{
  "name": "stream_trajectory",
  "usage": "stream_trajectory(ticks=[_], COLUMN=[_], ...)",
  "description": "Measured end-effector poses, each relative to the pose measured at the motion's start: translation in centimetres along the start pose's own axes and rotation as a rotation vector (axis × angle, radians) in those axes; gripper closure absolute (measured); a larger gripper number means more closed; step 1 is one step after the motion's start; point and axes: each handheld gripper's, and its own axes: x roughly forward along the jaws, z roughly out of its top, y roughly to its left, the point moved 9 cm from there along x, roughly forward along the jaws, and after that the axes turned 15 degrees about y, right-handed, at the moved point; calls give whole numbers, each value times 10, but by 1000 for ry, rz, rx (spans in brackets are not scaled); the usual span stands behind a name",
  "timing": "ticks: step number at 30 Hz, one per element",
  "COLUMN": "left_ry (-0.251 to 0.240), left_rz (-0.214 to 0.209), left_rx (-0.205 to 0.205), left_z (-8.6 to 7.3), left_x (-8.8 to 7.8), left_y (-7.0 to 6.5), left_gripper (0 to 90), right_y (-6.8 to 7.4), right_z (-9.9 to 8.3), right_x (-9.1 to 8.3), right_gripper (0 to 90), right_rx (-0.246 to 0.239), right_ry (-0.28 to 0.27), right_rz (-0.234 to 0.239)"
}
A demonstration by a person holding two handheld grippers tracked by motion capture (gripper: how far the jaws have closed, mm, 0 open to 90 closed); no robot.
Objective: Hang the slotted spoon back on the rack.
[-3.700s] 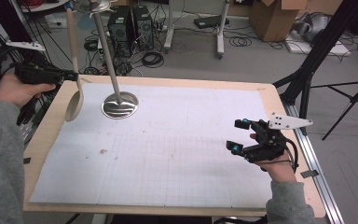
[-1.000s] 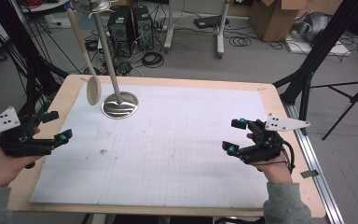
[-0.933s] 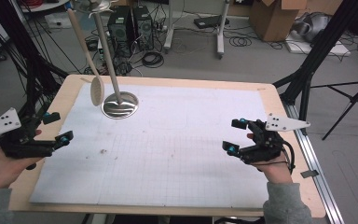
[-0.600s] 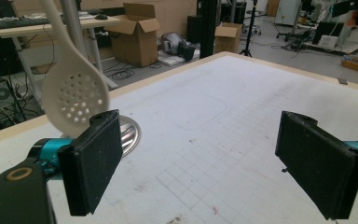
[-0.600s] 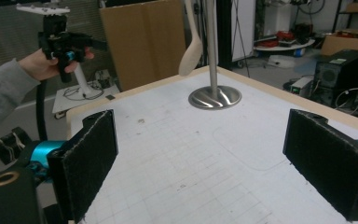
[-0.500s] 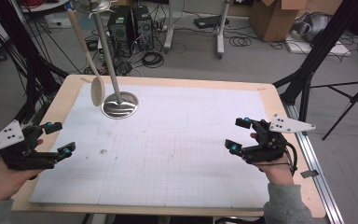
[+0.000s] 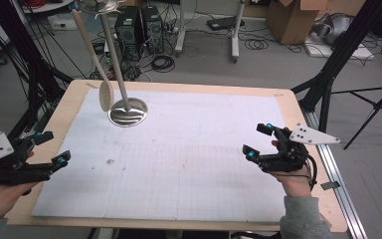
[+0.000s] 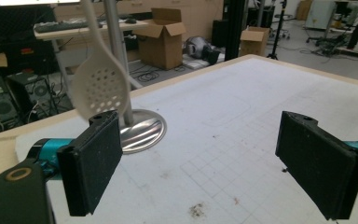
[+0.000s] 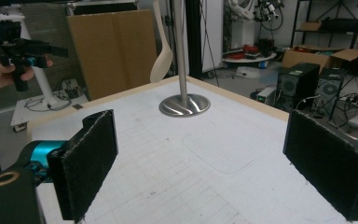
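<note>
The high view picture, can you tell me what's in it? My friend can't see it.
A pale slotted spoon hangs from a metal stand at the table's far left. Nearer, a person's hands hold the left gripper and right gripper, both open, over a white gridded mat.

Wooden table (image 7: 298,107), white mat (image 7: 189,164) (gridded), stand base (image 7: 128,110)

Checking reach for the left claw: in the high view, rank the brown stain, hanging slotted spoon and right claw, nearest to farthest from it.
1. Brown stain, just right of the left claw.
2. Slotted spoon, hanging beyond, by the stand base.
3. Right claw, across the table.
</note>
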Motion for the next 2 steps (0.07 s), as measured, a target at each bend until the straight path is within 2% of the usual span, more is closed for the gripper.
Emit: stream_trajectory(ticks=[2], left_ry=[3], left_rz=[4], left_rx=[-7], left_z=[-1], left_x=[1], left_y=[1], left_gripper=[150], right_y=[1], right_z=[0], right_x=[2], right_gripper=[89], right_rx=[2], right_ry=[4], right_rz=[6])
